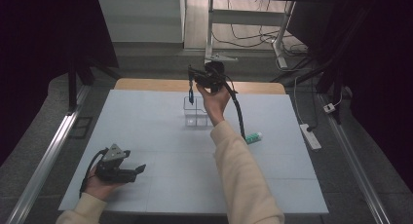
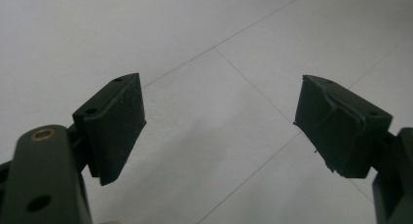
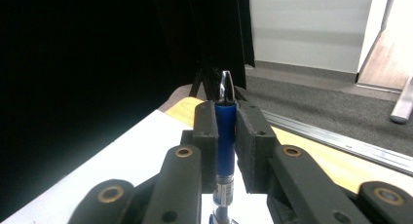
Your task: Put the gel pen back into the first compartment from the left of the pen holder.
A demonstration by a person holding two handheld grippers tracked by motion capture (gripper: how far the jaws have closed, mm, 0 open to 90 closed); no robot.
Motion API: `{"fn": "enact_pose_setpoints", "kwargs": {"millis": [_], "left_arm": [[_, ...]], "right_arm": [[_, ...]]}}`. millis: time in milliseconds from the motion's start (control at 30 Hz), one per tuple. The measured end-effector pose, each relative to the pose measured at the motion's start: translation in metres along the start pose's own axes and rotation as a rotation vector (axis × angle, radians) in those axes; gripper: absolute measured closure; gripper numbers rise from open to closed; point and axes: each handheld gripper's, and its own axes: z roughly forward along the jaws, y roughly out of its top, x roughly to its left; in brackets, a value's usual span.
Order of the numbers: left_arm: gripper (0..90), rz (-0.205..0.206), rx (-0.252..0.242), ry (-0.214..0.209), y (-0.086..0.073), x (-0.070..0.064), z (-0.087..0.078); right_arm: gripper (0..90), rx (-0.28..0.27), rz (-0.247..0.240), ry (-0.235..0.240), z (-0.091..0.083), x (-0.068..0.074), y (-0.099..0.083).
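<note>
My right gripper [image 1: 191, 79] is raised over the far middle of the white table [image 1: 146, 131]. It is shut on a blue pen [image 1: 191, 94] that hangs upright just above a clear compartmented holder [image 1: 187, 108]. In the right gripper view the jaws of my right gripper [image 3: 226, 112] clamp the blue pen [image 3: 225, 136], whose silver tip pokes out past them. My left gripper [image 1: 138, 169] rests low at the near left of the table, held in a hand. In the left gripper view my left gripper [image 2: 219, 112] is open over bare white tabletop.
A small green and white tube [image 1: 253, 137] lies on the table right of the person's right forearm. A wooden strip [image 1: 146, 84] edges the table's far side. A white power strip [image 1: 310, 136] lies on the floor to the right.
</note>
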Motion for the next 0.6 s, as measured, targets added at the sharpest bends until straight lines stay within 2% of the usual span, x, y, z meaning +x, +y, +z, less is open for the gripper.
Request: {"fn": "enact_pose_setpoints", "kwargs": {"millis": [67, 100, 200, 600], "left_arm": [[18.3, 0.001, 0.001, 0.0, 0.0, 0.0, 0.0], [18.3, 0.001, 0.001, 0.0, 0.0, 0.0, 0.0], [18.3, 0.003, 0.003, 0.0, 0.0, 0.0, 0.0], [18.2, 0.004, 0.009, 0.005, 0.0, -0.001, 0.002]], "right_arm": [[64.6, 0.012, 0.011, 0.008, 0.002, -0.002, -0.002], [62.7, 0.02, 0.014, 0.0, 0.003, -0.003, -0.003], [60.3, 0.041, -0.005, -0.019, 0.002, -0.003, -0.005], [58.4, 0.08, -0.036, -0.024, -0.02, -0.01, -0.016]]}}
